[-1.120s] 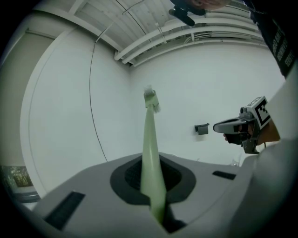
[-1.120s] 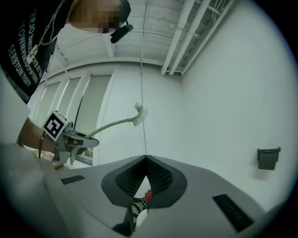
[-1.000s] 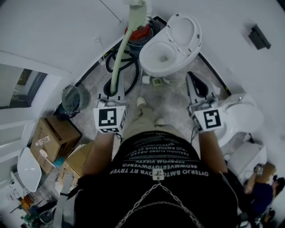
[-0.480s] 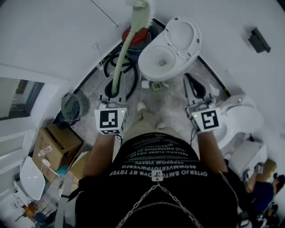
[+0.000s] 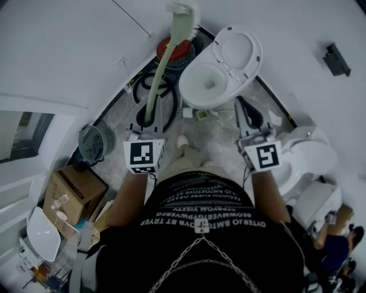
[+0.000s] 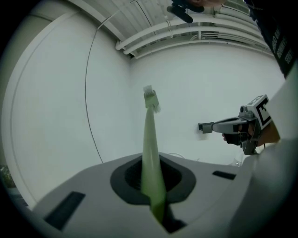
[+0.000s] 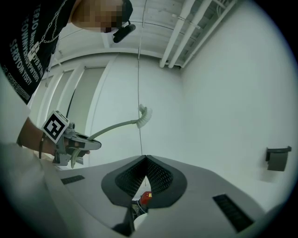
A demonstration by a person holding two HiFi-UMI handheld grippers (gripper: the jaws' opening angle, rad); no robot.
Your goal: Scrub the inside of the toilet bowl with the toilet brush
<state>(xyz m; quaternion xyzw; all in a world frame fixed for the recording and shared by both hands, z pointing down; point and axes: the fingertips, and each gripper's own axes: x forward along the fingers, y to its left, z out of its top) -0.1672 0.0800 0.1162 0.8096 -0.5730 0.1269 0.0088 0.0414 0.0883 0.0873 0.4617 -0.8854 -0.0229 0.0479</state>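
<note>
Clearly, the left tongs [image 5: 150,121] are pinched shut on the toilet brush [image 5: 158,74]. In the left gripper view the left tongs [image 6: 154,188] press on the lower end of the pale green handle [image 6: 150,139] from both sides, and the very end of it is lost between them. The right tongs [image 5: 242,104] hold nothing. In the right gripper view their tips [image 7: 144,160] are pressed together, with only a narrow slit below them through which a red speck shows.

The brush's long axis in the head view runs from the lower centre-left up to the top centre of the frame, bending slightly rightward near the end. Its white bristle head [image 5: 183,10] points away from the person toward the white wall. It sits in the air to the upper left of the toilet bowl [image 5: 190,94], apart from it, with the raised seat [image 5: 251,54] further right. From the right gripper view the brush [image 7: 116,125] lies nearly level in the left of the frame, its bristle end [image 7: 145,115] turned upward.

The bristle head is blurred and clipped by the top edge in the head view. A red round object [image 5: 178,51] beside the bowl is partly covered by the handle, and what it is cannot be made out.
</note>
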